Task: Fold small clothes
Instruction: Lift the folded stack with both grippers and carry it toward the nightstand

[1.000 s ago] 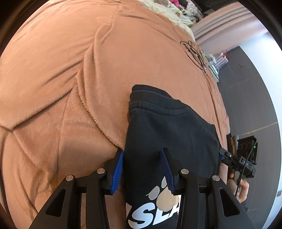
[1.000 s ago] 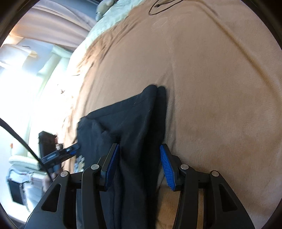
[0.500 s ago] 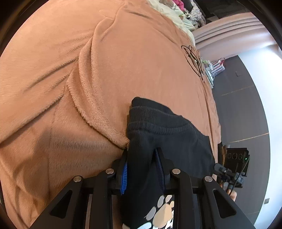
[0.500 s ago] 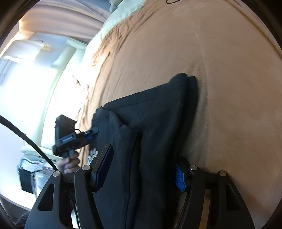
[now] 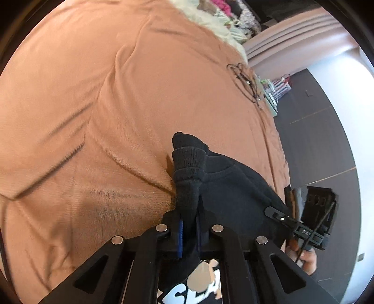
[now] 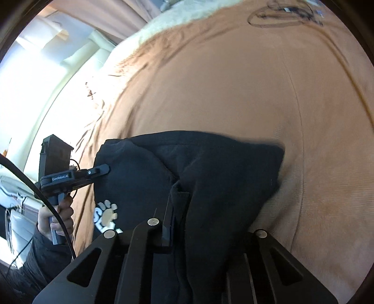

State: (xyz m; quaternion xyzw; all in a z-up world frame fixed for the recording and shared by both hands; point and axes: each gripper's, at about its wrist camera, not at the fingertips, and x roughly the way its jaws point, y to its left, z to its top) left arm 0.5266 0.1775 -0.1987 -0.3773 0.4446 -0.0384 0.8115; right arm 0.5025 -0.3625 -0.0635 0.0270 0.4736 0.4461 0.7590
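Note:
A black garment [image 5: 233, 187] with a white-and-tan paw print [image 6: 107, 214] lies bunched on the brown blanket [image 5: 93, 105]. My left gripper [image 5: 189, 231] has its jaws closing, and the blue pads pinch the ribbed hem [image 5: 187, 163] between them. In the right wrist view my right gripper [image 6: 180, 222] is closing too; one pad presses a fold of the black garment [image 6: 210, 168], and cloth drapes over the other finger and hides it. Each gripper shows in the other's view: the left gripper [image 6: 102, 169] at the garment's left edge, the right gripper [image 5: 271, 211] at its right edge.
A coiled black cable [image 5: 245, 81] lies far back on the blanket. Pale bedding [image 5: 210, 18] sits at the bed's far end. Dark floor [image 5: 315, 140] runs along one bed edge, and a bright window wall [image 6: 46, 70] along the other. A hand [image 6: 58, 217] grips the left gripper's handle.
Both pairs of jaws have closed from wide apart onto the black cloth. The garment has bunched and risen off the blanket. The right wrist view has rolled and shifted.

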